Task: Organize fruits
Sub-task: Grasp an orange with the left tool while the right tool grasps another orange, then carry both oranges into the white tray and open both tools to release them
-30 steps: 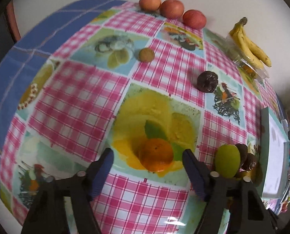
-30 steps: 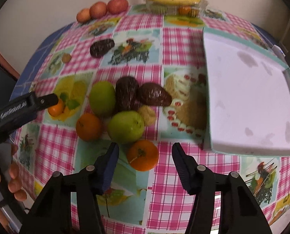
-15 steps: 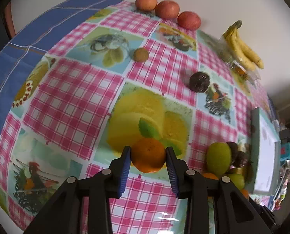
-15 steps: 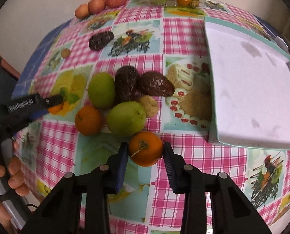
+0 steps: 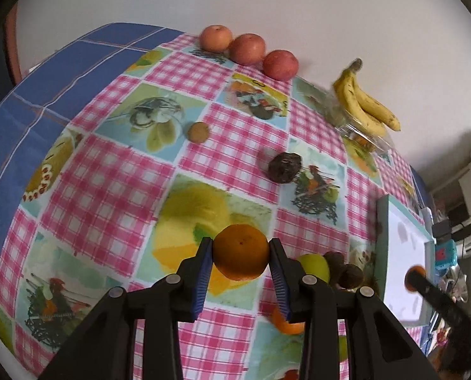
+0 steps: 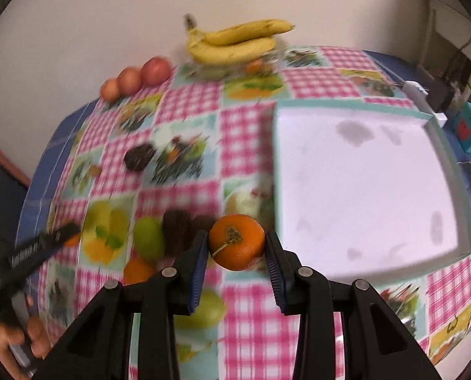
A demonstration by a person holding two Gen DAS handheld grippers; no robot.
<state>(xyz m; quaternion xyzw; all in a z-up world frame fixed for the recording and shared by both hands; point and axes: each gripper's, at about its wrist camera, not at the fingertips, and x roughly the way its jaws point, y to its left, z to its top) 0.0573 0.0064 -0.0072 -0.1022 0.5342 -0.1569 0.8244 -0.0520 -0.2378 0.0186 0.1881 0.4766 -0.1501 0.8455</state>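
My left gripper point(image 5: 240, 261) is shut on an orange mandarin point(image 5: 241, 251), lifted above the checked tablecloth. In the right wrist view my right gripper point(image 6: 237, 251) is shut on a second mandarin point(image 6: 237, 242) with a stem, raised near the left edge of the white tray point(image 6: 362, 190). Below it lie a green fruit point(image 6: 148, 237), dark avocados point(image 6: 176, 229), another mandarin point(image 6: 137, 270) and a second green fruit point(image 6: 208, 308). The right gripper's tip with its mandarin point(image 5: 414, 278) shows over the tray point(image 5: 400, 253) in the left wrist view.
Three red apples point(image 5: 248, 49) line the far edge by the wall, with bananas point(image 5: 365, 101) on a clear box. A small brown fruit point(image 5: 198, 132) and a dark avocado point(image 5: 284, 167) lie apart on the cloth. A person's hand point(image 6: 29, 335) shows at lower left.
Both grippers closed on their mandarins and lifted them off the table. The right one has swung toward the tray.
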